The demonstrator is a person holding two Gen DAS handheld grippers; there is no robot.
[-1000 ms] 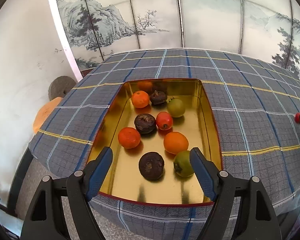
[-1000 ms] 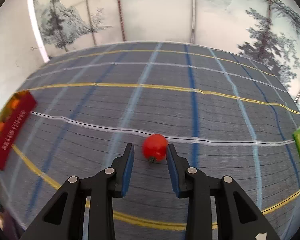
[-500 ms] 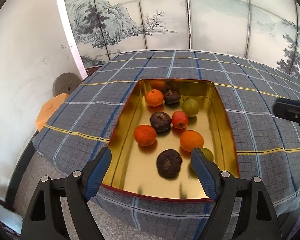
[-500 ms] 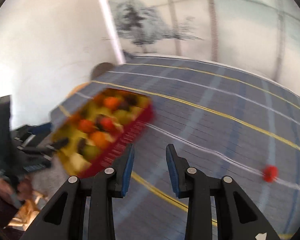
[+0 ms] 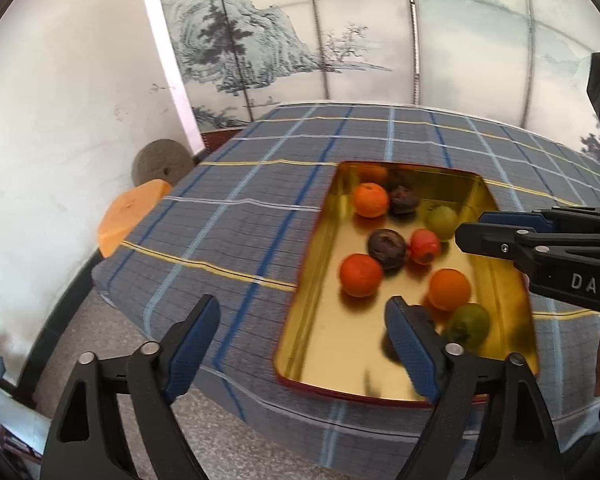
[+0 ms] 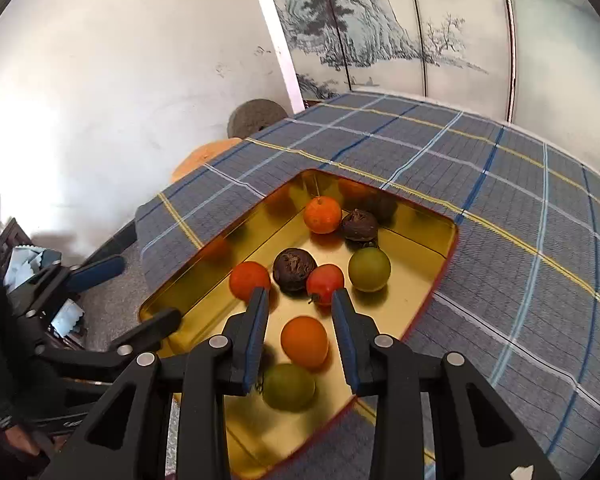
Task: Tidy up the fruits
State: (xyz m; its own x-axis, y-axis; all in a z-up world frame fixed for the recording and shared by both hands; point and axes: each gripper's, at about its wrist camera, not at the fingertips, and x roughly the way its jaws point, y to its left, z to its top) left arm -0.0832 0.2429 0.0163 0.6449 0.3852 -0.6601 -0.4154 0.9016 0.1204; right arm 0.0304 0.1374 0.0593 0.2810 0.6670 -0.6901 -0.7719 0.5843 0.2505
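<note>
I judge the step in hand to be selecting a fruit from the gold tray (image 6: 440, 276) on the table (image 6: 500, 184). My right gripper (image 6: 300, 312) hovers over the tray, fingers partly open and empty, framing the small red fruit (image 6: 325, 283) and an orange (image 6: 304, 340) below it. My left gripper (image 5: 300, 344) waits at the tray's near edge, fingers wide apart, holding nothing. Next move: lower the right fingers around one fruit, clear of neighbours.
</note>
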